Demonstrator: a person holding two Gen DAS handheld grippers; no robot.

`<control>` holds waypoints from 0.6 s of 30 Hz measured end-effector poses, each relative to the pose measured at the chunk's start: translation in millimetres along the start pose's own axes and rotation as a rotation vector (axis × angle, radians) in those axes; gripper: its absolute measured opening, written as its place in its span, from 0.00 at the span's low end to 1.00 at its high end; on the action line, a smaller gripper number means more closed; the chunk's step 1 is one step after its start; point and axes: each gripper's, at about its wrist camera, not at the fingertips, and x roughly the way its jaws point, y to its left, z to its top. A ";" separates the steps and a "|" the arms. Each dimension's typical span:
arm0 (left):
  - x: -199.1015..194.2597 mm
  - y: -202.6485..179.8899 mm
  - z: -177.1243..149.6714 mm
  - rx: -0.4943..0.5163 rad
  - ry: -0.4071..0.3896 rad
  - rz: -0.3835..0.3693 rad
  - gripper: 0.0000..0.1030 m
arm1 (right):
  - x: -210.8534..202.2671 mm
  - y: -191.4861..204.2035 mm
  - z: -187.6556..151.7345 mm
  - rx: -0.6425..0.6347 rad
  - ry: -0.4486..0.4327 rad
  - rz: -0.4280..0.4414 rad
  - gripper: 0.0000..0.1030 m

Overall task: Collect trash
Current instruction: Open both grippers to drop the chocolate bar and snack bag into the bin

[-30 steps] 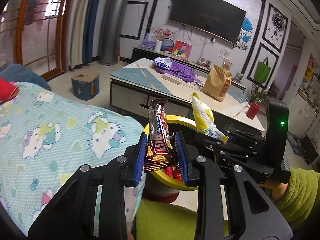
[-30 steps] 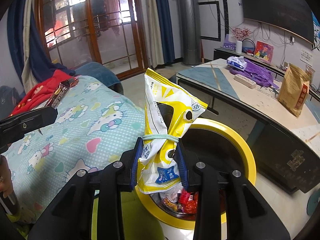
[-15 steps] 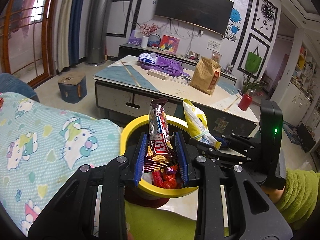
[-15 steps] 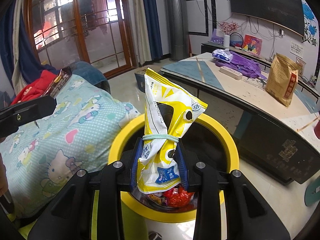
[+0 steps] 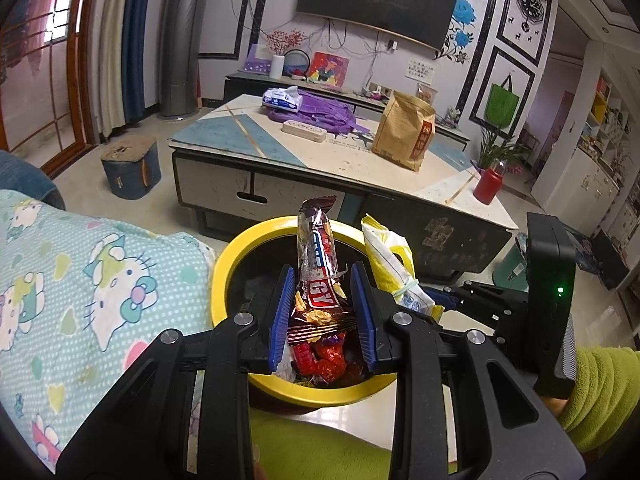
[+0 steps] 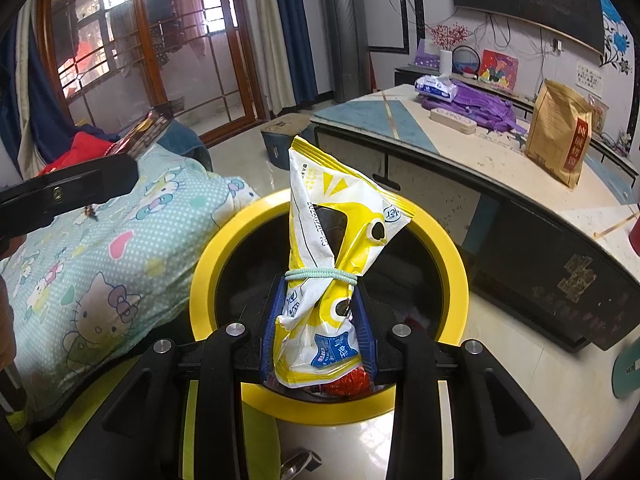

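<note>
My left gripper (image 5: pixel 322 312) is shut on a dark brown candy bar wrapper (image 5: pixel 318 276) and holds it upright over the yellow-rimmed trash bin (image 5: pixel 224 264). My right gripper (image 6: pixel 318 328) is shut on a yellow and white snack bag (image 6: pixel 336 240) tied with a green hair band, also over the bin's rim (image 6: pixel 456 264). Red wrappers (image 5: pixel 320 360) lie inside the bin. The right gripper with its bag shows at the right of the left wrist view (image 5: pixel 400 280). The left gripper's finger shows at the left of the right wrist view (image 6: pixel 68 192).
A cartoon-cat patterned bed cover (image 5: pixel 80 288) lies left of the bin. A low coffee table (image 5: pixel 320 160) stands beyond it with a brown paper bag (image 5: pixel 404 136), a purple bag (image 5: pixel 320 110) and a red bottle (image 5: pixel 488 184). A small blue stool (image 5: pixel 130 168) sits on the floor.
Both grippers have moved forward over the bin while still holding their wrappers. The bin's opening and the red wrappers inside it now show more fully in both views.
</note>
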 end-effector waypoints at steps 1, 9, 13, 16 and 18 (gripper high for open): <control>3.3 -0.7 0.6 0.004 0.005 0.000 0.22 | 1.0 -1.6 -1.0 0.005 0.005 0.001 0.31; 34.4 -2.0 4.2 0.015 0.059 -0.003 0.22 | 12.3 -8.2 -5.1 0.038 0.037 0.003 0.31; 46.1 -1.9 3.9 0.021 0.078 -0.003 0.22 | 15.4 -10.0 -4.4 0.048 0.043 0.003 0.32; 52.6 -2.1 6.0 0.020 0.083 0.004 0.22 | 17.4 -11.7 -4.3 0.057 0.048 -0.002 0.34; 55.3 0.9 7.6 0.011 0.083 0.021 0.32 | 16.7 -13.9 -4.3 0.070 0.044 -0.007 0.51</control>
